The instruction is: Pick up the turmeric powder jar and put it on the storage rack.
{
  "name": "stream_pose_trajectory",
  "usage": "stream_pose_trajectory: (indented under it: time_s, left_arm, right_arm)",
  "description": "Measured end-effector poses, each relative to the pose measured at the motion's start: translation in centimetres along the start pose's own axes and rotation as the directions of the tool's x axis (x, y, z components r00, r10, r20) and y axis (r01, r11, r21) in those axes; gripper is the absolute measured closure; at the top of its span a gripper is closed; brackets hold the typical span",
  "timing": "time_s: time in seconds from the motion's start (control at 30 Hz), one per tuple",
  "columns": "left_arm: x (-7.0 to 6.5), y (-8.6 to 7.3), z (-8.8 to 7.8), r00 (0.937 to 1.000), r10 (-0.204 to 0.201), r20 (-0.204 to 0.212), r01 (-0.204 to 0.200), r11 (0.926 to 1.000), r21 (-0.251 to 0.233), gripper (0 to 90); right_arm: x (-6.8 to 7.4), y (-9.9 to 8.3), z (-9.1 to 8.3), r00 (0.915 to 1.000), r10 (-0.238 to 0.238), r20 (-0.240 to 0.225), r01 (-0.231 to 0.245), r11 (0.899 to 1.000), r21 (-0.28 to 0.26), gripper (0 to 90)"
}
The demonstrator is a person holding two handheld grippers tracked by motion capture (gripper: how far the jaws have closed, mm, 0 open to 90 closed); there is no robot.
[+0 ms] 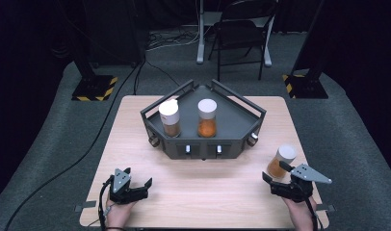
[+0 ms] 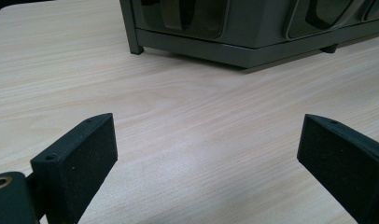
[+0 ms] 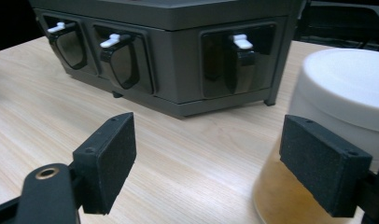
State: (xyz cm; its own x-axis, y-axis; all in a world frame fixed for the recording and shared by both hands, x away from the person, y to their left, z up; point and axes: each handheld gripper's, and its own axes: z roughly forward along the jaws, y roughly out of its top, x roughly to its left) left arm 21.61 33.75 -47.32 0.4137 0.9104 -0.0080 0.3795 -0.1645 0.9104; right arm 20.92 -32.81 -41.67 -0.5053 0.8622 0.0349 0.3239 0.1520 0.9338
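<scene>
Starting at the left of the table point(image 1: 136, 144), the left gripper point(image 1: 136, 185) sits low near the front edge with its jaws spread wide and nothing between them. In the left gripper view there is bare wood between its pads point(image 2: 80, 158), with the dark grey rack point(image 2: 253, 32) well ahead of it. That hand looks parked and is far from the loose jar.

In the middle stands the angular rack point(image 1: 203, 144), with two white-capped spice jars upright in it: one with brown contents point(image 1: 170, 119) on the left and one with orange contents point(image 1: 207, 118) beside it. They are close to each other but apart.

At the right, the third spice jar point(image 1: 280, 162), white-capped and filled with orange powder, stands on the table outside the rack, just in front of the right gripper point(image 1: 275, 173) and a little off to its far-jaw side. Its long axis looks upright, perhaps leaning slightly. In the right gripper view the jar point(image 3: 337, 93) lies at the right edge, behind the right-hand pad point(image 3: 318, 163) rather than between the two, so the jaws are still parted and are not gripping it.

I'd judge that the right hand, plainly the nearer one, must shift sideways toward the jar to centre it in the gap before squeezing.
</scene>
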Motion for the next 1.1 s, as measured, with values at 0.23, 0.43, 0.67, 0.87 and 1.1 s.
stream_pose_trajectory:
  time_s: [0.23,0.43,0.67,0.87,1.1]
  left_arm:
    - [0.0,0.0,0.0,1.0,0.0,-0.001,0.0,1.0,0.001,4.9]
    - [0.0,0.0,0.0,1.0,0.001,0.0,-0.001,1.0,0.002,4.8]
    - [0.0,0.1,0.0,1.0,0.002,-0.001,-0.002,1.0,0.003,4.8]
    - [0.0,0.1,0.0,1.0,0.003,-0.001,-0.003,1.0,0.004,4.8]
    - [0.0,0.1,0.0,1.0,0.003,-0.001,-0.003,1.0,0.004,4.9]
  right_arm:
    - [-0.7,0.0,-0.8,0.9998,0.017,0.012,-0.017,1.0,-0.004,19.4]
    - [-1.0,0.2,-1.2,0.9997,0.011,0.022,-0.011,1.0,0.005,19.5]
    - [-1.4,0.4,-1.4,0.9996,0.014,0.025,-0.014,1.0,0.023,19.6]
    - [-1.6,0.3,-1.7,0.9989,0.02,0.042,-0.021,1.0,0.021,19.4]
    - [-2.0,0.1,-1.7,0.9972,0.036,0.066,-0.037,0.999,0.018,18.4]
